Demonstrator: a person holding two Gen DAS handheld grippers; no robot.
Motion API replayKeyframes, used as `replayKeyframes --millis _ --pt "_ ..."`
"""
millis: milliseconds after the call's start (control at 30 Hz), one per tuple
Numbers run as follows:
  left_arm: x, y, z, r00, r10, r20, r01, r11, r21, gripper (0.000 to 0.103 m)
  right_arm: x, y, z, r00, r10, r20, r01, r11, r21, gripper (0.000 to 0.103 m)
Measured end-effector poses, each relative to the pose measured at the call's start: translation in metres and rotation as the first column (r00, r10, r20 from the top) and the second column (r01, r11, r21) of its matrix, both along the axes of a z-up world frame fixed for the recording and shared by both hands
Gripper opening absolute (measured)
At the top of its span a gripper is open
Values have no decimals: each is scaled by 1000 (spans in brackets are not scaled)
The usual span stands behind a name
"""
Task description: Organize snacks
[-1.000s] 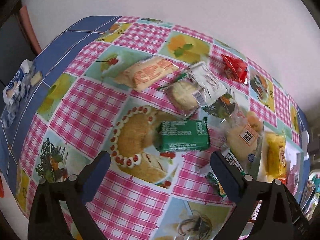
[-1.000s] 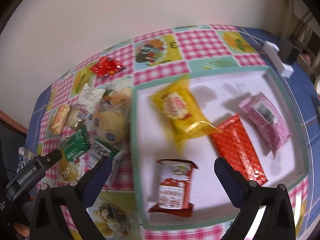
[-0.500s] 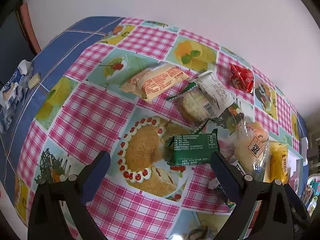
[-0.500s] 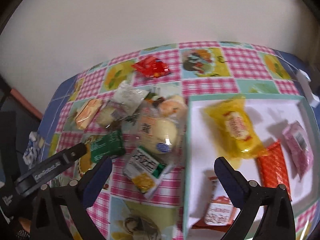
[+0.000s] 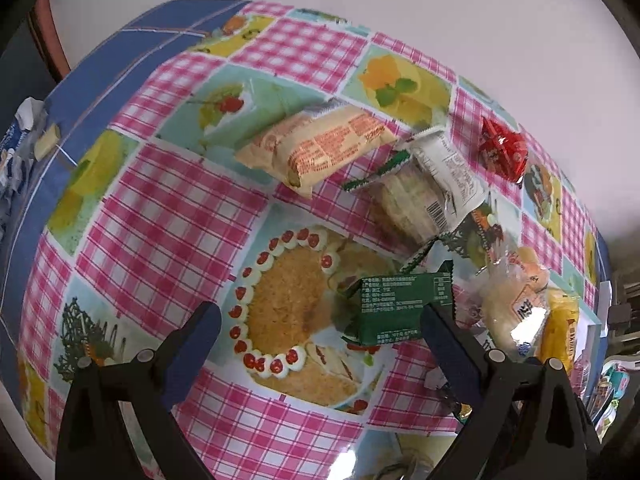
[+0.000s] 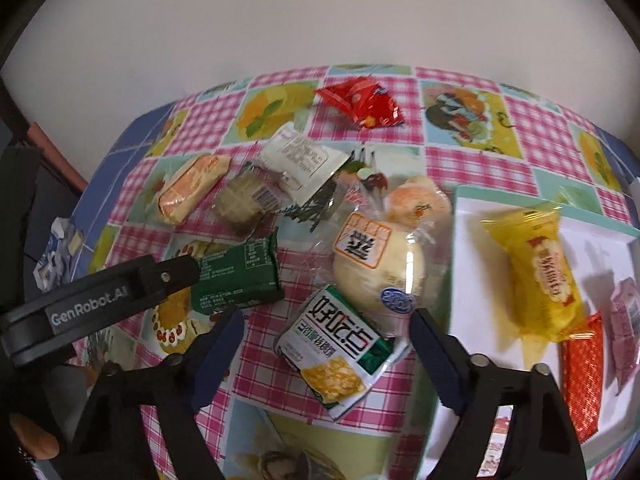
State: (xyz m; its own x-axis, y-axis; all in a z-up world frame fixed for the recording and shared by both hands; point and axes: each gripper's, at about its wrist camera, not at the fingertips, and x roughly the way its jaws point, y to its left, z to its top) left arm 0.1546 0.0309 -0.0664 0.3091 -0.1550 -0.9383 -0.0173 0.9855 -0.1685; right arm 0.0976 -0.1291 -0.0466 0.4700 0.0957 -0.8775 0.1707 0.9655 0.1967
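Loose snacks lie on the checked tablecloth. My left gripper (image 5: 320, 328) is open and empty; a green packet (image 5: 400, 306) lies just beyond it, near its right finger. The same packet shows in the right wrist view (image 6: 236, 276). My right gripper (image 6: 326, 336) is open and empty, with a white-and-green corn snack packet (image 6: 340, 344) between its fingers. A clear bag of buns (image 6: 380, 256) lies just beyond. A white tray with a teal rim (image 6: 600, 224) at the right holds a yellow packet (image 6: 536, 272), a red packet (image 6: 580, 376) and a pink packet (image 6: 624, 320).
Farther back lie an orange-printed bread packet (image 5: 316, 148), a round cracker pack (image 5: 412, 204), a white wrapper (image 5: 448, 168) and a small red packet (image 5: 502, 150). A white wall stands behind the table. Crumpled wrappers (image 5: 20, 140) lie at the table's left edge.
My right gripper has swung left from over the tray to over the loose snacks. My left gripper has moved closer to the green packet. Both stay open.
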Motion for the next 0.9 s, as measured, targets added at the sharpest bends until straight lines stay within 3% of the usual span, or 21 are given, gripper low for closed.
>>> replayKeyframes --millis 233,400,700,900 --pt "11 -1 -8 1000 1 -28 -2 1000 -24 100 10 2 -15 999 15 -50 -16 999 -31 77" --pt "22 -2 -11 999 2 -39 -4 998 -57 100 11 5 -23 995 35 -97 -37 999 -17 69" --pt "39 -38 -15 994 -98 -40 94 992 -80 100 11 12 -23 989 71 -127 -74 997 -20 68" --pt "47 -65 -28 986 -157 -58 154 986 -56 100 9 7 -24 989 62 -132 -64 998 -13 68"
